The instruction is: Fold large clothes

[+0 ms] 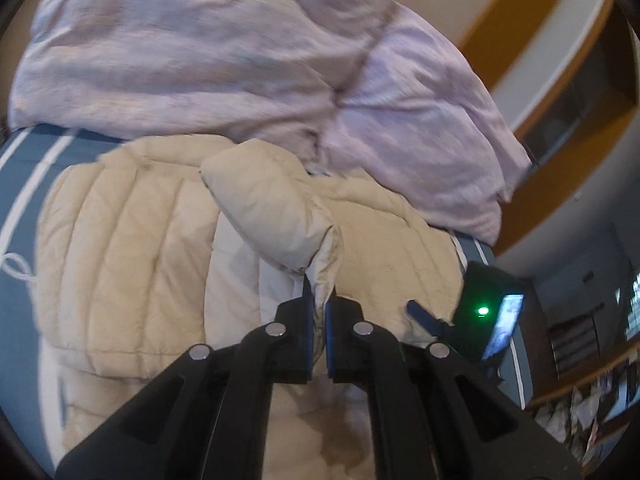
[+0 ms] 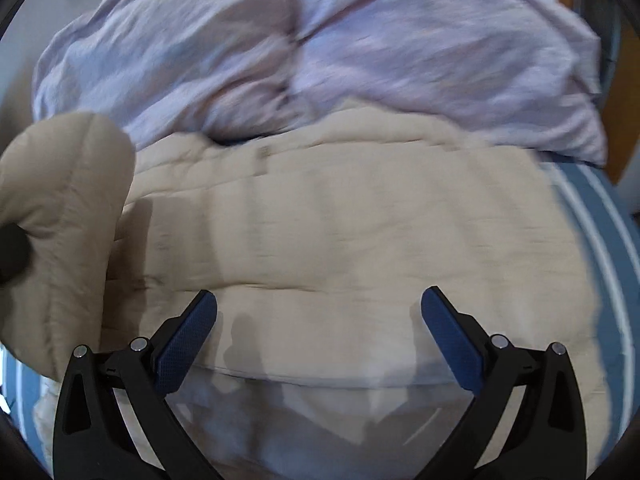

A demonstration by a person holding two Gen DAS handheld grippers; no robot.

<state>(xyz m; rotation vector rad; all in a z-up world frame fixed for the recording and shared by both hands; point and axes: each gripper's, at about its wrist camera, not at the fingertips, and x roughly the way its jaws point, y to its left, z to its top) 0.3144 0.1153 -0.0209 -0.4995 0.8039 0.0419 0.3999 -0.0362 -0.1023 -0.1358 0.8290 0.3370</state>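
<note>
So my left tongs [image 1: 319,304] are clamped down on the cuff end of the sleeve [image 1: 276,216] of a beige puffy jacket [image 1: 120,248], with the fabric bunched up tight between the blue pads. The sleeve is lifted and runs up toward 11 o'clock from the tips, arching over the body of the jacket. The jacket itself is spread on a blue bedsheet with white stripes [image 1: 24,184], which peeks out at 9 o'clock in the left camera.

My right tongs [image 2: 319,308] are spread wide and gripping nothing, hovering just above the jacket's [image 2: 340,232] quilted body; whether the tips touch the fabric I can't tell, the shot is blurry. From that side the raised sleeve [image 2: 64,216] shows at 9 o'clock, and the striped sheet [image 2: 600,240] at 3 o'clock.

Behind the jacket, at 12 o'clock in both cameras, there's a big rumpled lilac blanket [image 1: 224,52] piled up, touching the jacket's far edge.
</note>
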